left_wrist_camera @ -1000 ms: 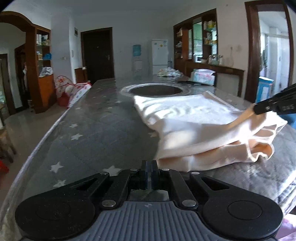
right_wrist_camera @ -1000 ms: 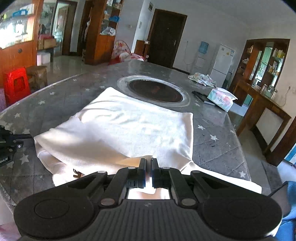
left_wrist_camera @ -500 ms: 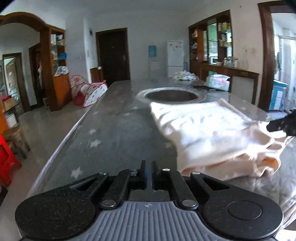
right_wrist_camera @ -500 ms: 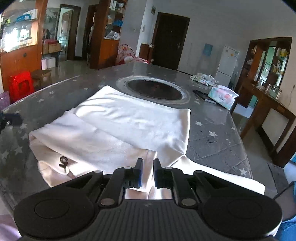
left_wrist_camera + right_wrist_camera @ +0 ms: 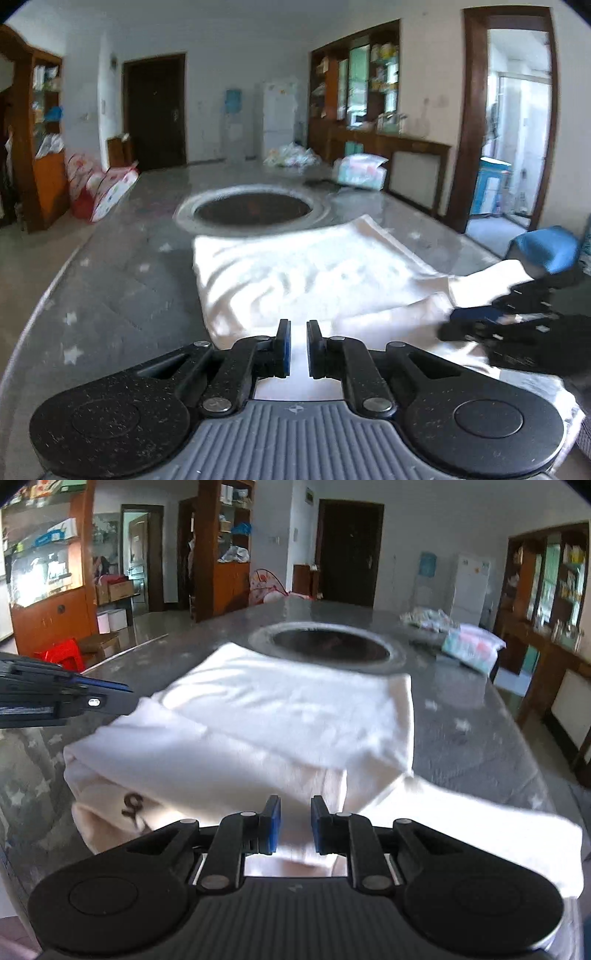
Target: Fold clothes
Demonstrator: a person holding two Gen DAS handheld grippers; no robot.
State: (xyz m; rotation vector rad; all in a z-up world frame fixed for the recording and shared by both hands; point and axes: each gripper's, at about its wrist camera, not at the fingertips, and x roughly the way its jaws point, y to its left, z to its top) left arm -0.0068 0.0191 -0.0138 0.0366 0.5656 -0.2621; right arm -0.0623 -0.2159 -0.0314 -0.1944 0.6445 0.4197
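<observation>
A cream-white garment (image 5: 314,280) lies partly folded on the grey star-patterned table (image 5: 122,280); it also shows in the right wrist view (image 5: 280,723), with a dark mark near its near-left corner. My left gripper (image 5: 298,347) is slightly open and empty over the garment's near edge. My right gripper (image 5: 295,825) is slightly open and empty over the near folded edge. In the left wrist view the right gripper (image 5: 517,325) rests by the garment's right corner. In the right wrist view the left gripper (image 5: 66,699) sits at the garment's left edge.
A round dark recess (image 5: 253,210) is set in the table beyond the garment. A tissue pack (image 5: 360,171) and a bundle of cloth (image 5: 291,157) lie at the far end. A blue stool (image 5: 543,247) stands to the right. Cabinets line the walls.
Both grippers have opened slightly. The right gripper let go of the garment edge. The left gripper moved right, over the garment's near edge.
</observation>
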